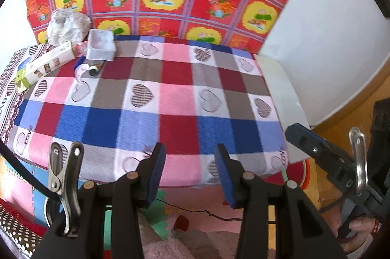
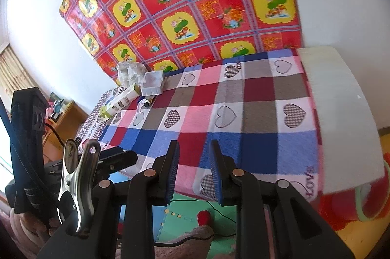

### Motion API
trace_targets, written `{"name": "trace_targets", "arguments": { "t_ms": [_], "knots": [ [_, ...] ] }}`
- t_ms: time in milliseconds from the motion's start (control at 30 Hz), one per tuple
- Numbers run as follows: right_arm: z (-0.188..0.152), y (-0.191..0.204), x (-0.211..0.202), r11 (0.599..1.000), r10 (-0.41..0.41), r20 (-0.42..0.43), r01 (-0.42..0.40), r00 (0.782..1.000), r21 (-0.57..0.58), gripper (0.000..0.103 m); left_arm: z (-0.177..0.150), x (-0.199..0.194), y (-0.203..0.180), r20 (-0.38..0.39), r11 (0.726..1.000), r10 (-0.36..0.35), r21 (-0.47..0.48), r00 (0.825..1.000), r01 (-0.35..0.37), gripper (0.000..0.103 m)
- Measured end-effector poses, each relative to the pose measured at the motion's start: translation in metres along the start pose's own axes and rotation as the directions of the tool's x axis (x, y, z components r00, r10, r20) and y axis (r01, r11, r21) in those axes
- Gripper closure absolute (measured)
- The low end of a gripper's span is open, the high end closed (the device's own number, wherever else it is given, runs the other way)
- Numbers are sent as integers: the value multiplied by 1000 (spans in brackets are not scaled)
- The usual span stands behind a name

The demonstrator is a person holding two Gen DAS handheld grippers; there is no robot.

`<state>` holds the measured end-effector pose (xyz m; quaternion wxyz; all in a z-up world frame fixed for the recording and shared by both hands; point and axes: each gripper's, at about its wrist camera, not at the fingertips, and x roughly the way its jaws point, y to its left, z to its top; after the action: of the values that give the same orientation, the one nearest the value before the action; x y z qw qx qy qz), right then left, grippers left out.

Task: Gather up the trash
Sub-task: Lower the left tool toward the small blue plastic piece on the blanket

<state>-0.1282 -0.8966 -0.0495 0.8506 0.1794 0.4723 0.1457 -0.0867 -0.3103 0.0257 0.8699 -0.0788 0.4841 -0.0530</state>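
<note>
Both tools are seen empty: the left gripper (image 1: 190, 176) is spread partway, the right gripper (image 2: 195, 172) held narrower, nothing pinched. An approach appears in hand; a reach to the table's far left corner is judged next. There the trash is clustered: crumpled plastic (image 1: 67, 25), a long carton (image 1: 45, 64), and a white tray (image 1: 101, 44) that looks empty.

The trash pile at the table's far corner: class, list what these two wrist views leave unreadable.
- Long carton: print too small and blurred in both views.
- White plastic tray: its contents cannot be told; the far-off view is too blurred.
- Small dark tube: too small to identify.
- Crumpled white wrapper: material unclear, blurred.
- Red object under the table: cut off by the tabletop edge, right wrist view.
</note>
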Motion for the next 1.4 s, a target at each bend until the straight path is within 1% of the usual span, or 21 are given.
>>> {"name": "trace_targets", "arguments": {
  "t_ms": [200, 267, 400, 700, 1000, 1200, 1400],
  "knots": [
    [13, 19, 27, 1000, -5, -1, 5, 1000, 13, 77, 22, 8, 41, -4, 1000, 15, -12, 1000, -15, 59],
    [18, 28, 38, 1000, -19, 0, 19, 1000, 8, 77, 32, 12, 55, -8, 1000, 15, -11, 1000, -15, 59],
    [27, 41, 60, 999, -19, -3, 19, 1000, 37, 77, 51, 19, 82, -7, 1000, 24, -2, 1000, -24, 59],
    [47, 72, 105, 997, -55, -20, 56, 998, 50, 77, 93, 46, 149, -33, 999, 23, -23, 999, -24, 59],
    [57, 94, 139, 992, -98, -34, 101, 995, 82, 77, 124, 79, 214, -63, 997, 53, -56, 997, -56, 59],
    [56, 108, 162, 987, -113, -51, 118, 992, 109, 77, 138, 99, 245, -73, 997, 71, -40, 995, -74, 59],
    [50, 122, 184, 986, -113, -79, 121, 990, 115, 77, 147, 123, 259, -83, 997, 83, -1, 993, -83, 59]
  ]
}}
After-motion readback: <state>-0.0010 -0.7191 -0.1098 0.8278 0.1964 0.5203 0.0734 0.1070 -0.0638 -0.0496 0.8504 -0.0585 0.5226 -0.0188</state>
